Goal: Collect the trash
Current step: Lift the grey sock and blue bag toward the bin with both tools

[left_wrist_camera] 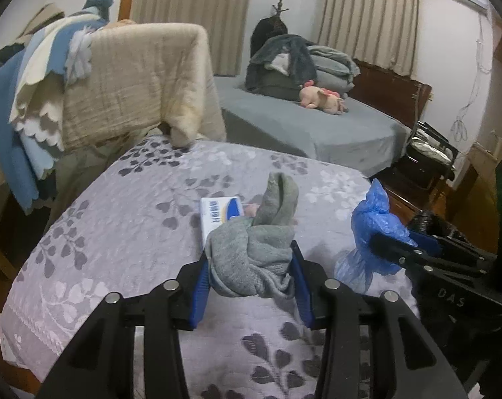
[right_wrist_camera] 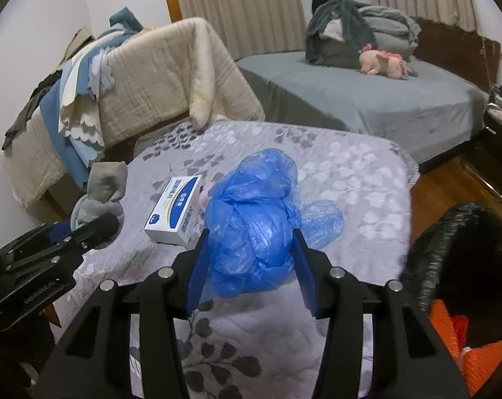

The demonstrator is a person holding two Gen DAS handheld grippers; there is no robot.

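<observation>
My left gripper (left_wrist_camera: pixel 251 252) is shut on a bunched grey sock-like cloth (left_wrist_camera: pixel 254 232), held a little above the leaf-patterned bedspread (left_wrist_camera: pixel 134 219). To its right, my right gripper (right_wrist_camera: pixel 251 232) is shut on a crumpled blue plastic bag (right_wrist_camera: pixel 251 206), whose loose end trails to the right. A white-and-blue cardboard box (right_wrist_camera: pixel 174 211) lies flat on the bedspread between the two. Something small and pink (right_wrist_camera: pixel 202 196) peeks out behind the box. The left wrist view shows the right gripper (left_wrist_camera: pixel 394 249) with the blue bag (left_wrist_camera: pixel 370 219). In the right wrist view the left gripper (right_wrist_camera: pixel 94 226) holds the grey cloth (right_wrist_camera: pixel 101 193).
A chair draped with beige and blue blankets (right_wrist_camera: pixel 171 76) stands at the bedspread's far left edge. Beyond is a grey bed (right_wrist_camera: pixel 367 106) with piled clothes and a pink plush toy (right_wrist_camera: pixel 384 60). Wooden floor (right_wrist_camera: pixel 443 183) lies to the right. An orange item (right_wrist_camera: pixel 450 332) and a dark furry mass (right_wrist_camera: pixel 457 232) sit at lower right.
</observation>
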